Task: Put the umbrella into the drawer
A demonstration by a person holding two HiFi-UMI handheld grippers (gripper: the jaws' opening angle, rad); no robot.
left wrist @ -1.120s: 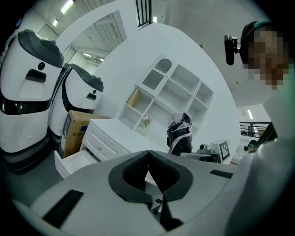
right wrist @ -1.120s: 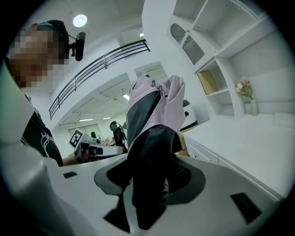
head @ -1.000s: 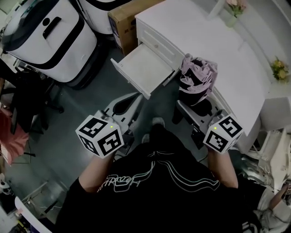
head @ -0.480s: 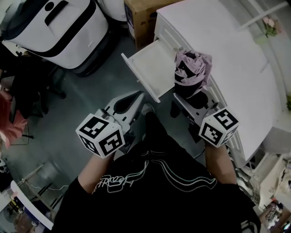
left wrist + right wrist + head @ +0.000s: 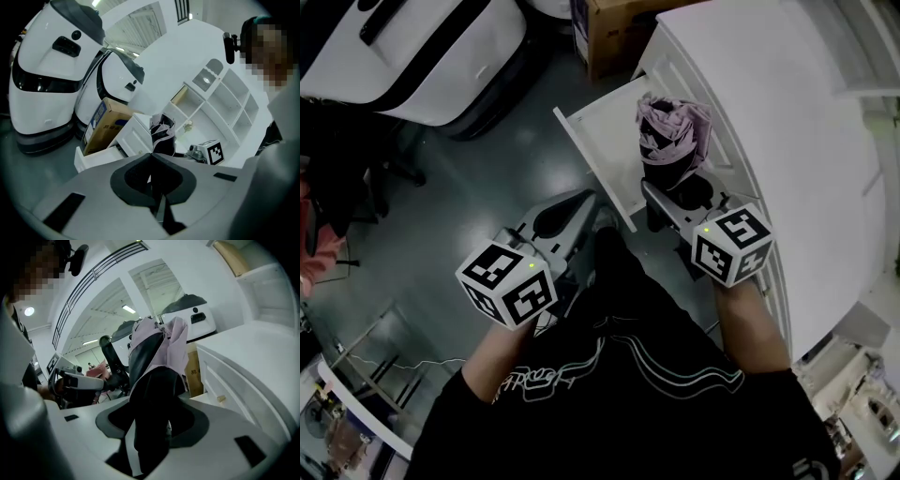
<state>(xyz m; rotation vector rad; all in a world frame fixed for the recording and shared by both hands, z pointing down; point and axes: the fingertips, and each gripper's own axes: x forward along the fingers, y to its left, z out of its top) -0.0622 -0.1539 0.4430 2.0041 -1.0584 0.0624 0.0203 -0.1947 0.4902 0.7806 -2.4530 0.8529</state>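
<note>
A folded pink and black umbrella [image 5: 670, 141] stands upright in my right gripper [image 5: 670, 192], which is shut on its black lower end [image 5: 154, 380]. It hangs over the near right corner of the open white drawer [image 5: 600, 131], which juts out from the white desk [image 5: 787, 122]; I cannot tell whether it touches the drawer. My left gripper [image 5: 581, 204] is lower left of the drawer, above the floor. Its jaws are shut with nothing between them [image 5: 151, 157]. The left gripper view also shows the umbrella [image 5: 161, 136] ahead.
Two large white and black machines [image 5: 412, 47] stand at the upper left, with a cardboard box [image 5: 609, 28] beside the desk. A black office chair [image 5: 337, 159] is at the left. White shelving [image 5: 225, 93] rises behind the desk. My own torso fills the bottom of the head view.
My right gripper has carried the umbrella left and away, from beside the desk's edge to over the open drawer. The left gripper has come nearer the drawer's front.
</note>
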